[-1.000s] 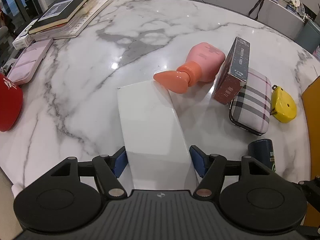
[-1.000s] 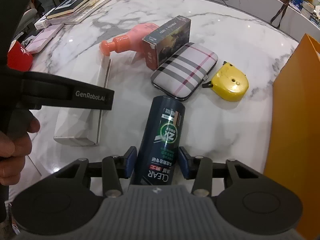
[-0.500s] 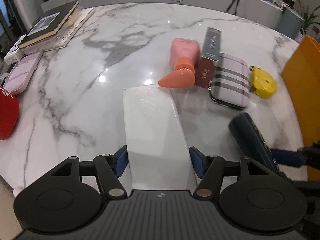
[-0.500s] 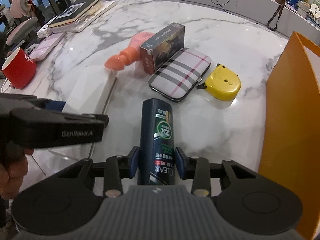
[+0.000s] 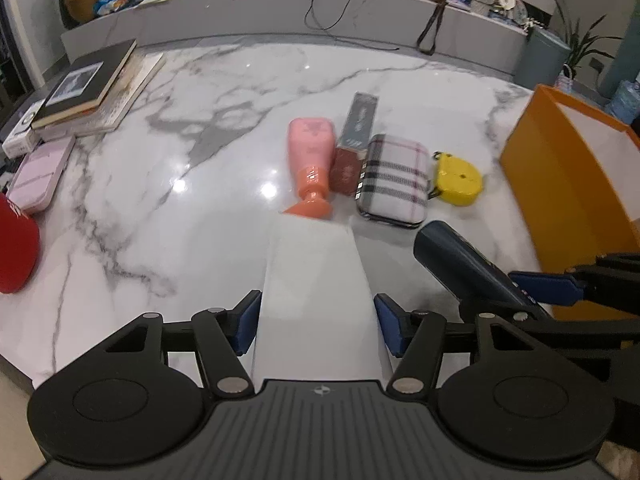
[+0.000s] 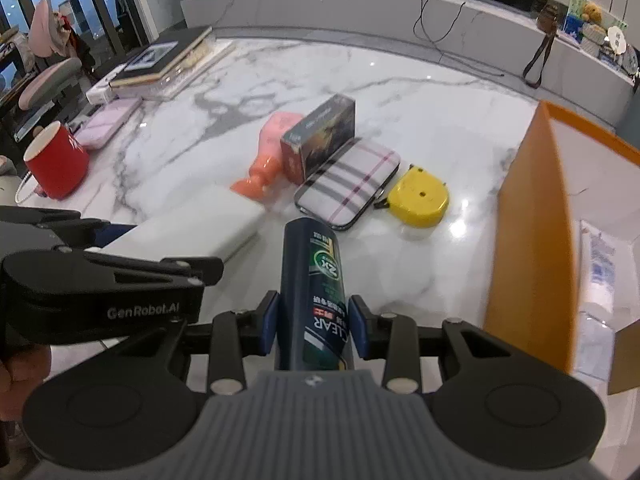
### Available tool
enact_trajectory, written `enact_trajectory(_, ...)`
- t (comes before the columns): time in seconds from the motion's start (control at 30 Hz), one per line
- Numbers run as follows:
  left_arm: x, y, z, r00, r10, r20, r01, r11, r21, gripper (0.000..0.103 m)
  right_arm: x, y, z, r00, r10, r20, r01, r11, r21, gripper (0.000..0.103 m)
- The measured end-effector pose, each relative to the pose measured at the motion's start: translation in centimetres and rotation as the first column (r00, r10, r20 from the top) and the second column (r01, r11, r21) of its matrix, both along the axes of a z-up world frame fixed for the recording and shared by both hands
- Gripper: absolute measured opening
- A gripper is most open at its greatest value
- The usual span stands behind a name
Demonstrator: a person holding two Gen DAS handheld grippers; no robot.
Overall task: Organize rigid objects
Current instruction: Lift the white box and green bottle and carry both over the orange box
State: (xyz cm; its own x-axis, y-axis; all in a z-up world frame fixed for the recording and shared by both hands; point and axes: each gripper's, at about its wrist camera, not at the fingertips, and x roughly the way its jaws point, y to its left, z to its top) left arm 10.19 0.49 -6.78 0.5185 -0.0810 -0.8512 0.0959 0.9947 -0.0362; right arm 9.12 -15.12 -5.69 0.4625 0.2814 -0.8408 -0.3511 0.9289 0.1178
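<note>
white box (image 5: 316, 300) between closing left claw (image 5: 318, 326) pads; only right view shows right claw (image 6: 314, 326) gripping bottle (image 6: 314, 280).

A left gripper (image 5: 316, 326) grips a white box (image 5: 316, 300) over a marble table (image 5: 200, 140), jaws closing on it. Beyond lie a pink bottle (image 5: 310, 160), dark carton (image 5: 356, 136), plaid case (image 5: 394, 180) and yellow tape measure (image 5: 458, 178). Right, another gripper (image 5: 560, 284) holds a dark blue bottle (image 5: 460, 264) near an orange bag (image 5: 560, 184).
</note>
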Motion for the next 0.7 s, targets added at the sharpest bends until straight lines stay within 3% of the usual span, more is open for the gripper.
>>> enact_trajectory(0.5, -2.1, -3.3, 6.7, 0.991, -0.054, 0.126, 0.06, 0.997, -0.042, 0.068, -2.2, -4.2, 6.7, 0.989, -0.044, 0.143, 0.042, 0.999, 0.021, 0.037)
enact_trajectory(0.7, -2.2, -6.1, 8.8, 0.982, -0.094, 0.165, 0.113, 0.987, -0.111, 0.068, -3.1, -7.9, 10.0, 0.977, -0.08, 0.199, 0.081, 0.997, 0.0, 0.036)
